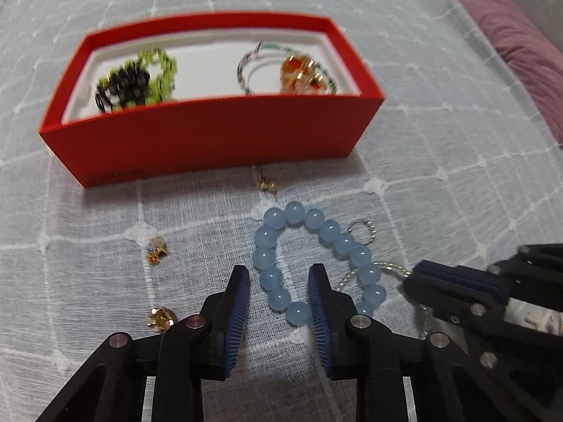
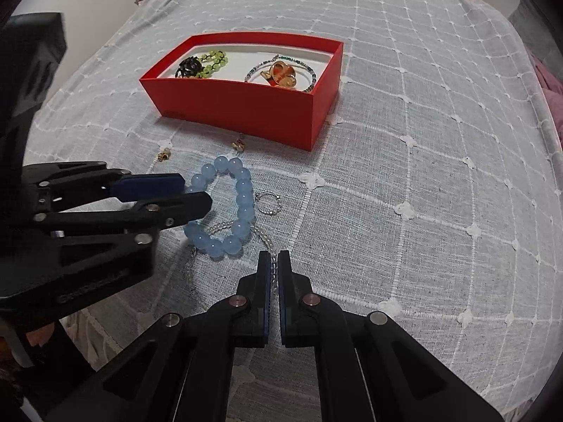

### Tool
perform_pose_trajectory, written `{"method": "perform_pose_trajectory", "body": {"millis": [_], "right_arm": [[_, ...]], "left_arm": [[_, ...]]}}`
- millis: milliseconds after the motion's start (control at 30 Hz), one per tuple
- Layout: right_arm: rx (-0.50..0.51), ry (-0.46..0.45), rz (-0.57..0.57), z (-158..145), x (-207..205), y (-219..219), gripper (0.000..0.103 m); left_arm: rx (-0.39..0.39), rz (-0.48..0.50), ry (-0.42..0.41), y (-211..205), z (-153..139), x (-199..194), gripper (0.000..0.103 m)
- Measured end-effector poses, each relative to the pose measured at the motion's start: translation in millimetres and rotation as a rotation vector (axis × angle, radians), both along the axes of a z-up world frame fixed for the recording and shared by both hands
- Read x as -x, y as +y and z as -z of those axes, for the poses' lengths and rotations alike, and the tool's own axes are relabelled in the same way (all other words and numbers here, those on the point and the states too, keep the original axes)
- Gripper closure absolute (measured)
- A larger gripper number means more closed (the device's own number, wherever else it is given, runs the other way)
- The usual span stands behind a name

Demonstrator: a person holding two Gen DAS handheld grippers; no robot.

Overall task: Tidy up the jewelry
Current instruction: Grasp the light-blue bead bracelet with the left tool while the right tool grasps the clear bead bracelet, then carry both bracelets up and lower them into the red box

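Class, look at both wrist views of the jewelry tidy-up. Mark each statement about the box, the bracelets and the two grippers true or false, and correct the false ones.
1. The red box already holds jewelry. True.
2. The blue bracelet lies inside the box. False: it lies on the cloth in front of the box.
3. The right gripper is wide open. False: it is shut on the clear bead strand.
4. The left gripper is open, with its fingers astride part of the blue bracelet. True.
5. A small ring lies beside the blue bracelet. True.
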State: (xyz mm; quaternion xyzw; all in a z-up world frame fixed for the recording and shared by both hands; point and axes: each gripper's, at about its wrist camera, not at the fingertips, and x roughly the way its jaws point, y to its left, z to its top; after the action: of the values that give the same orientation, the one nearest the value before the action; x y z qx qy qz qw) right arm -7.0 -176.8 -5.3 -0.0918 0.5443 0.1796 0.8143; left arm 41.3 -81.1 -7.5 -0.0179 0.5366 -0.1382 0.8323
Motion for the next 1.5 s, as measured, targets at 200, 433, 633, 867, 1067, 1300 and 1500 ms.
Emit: {"method": "perform_pose_trajectory", "body": {"millis": [200,433,633,867,1067,1300,1500], "right_arm": [[-0.002,0.002,0.000,0,0,-1,0.100],[-0.001,-0.002,0.012,0,-2,-5,0.100],[-0.006,-0.012,0.014,-7,-2,-9,0.100],[-0.022,-0.042,0.008,-18,0,-5,0.100],[-0.044,-0.066,0.002,-29,1,-2,0.100],[-0.064,-0.103,-0.002,-45,1,1,0.100],[-0.084,-0.125,-0.003,-56,0,2,0.100]], "left_arm": [[-0.039,-0.018,-0.010,-5,6,-6,0.087],[-0.057,-0.022,-0.024,1,4,-6,0.094],[-0.062,-0.020,-0.036,4,1,-4,0.094],[-0.057,-0.022,-0.069,9,-9,1,0.094],[-0.045,-0.034,-0.095,15,-18,4,0.094],[-0.029,-0.043,-0.123,22,-28,8,0.094],[-0.010,-0.047,-0.154,27,-40,14,0.094]]}}
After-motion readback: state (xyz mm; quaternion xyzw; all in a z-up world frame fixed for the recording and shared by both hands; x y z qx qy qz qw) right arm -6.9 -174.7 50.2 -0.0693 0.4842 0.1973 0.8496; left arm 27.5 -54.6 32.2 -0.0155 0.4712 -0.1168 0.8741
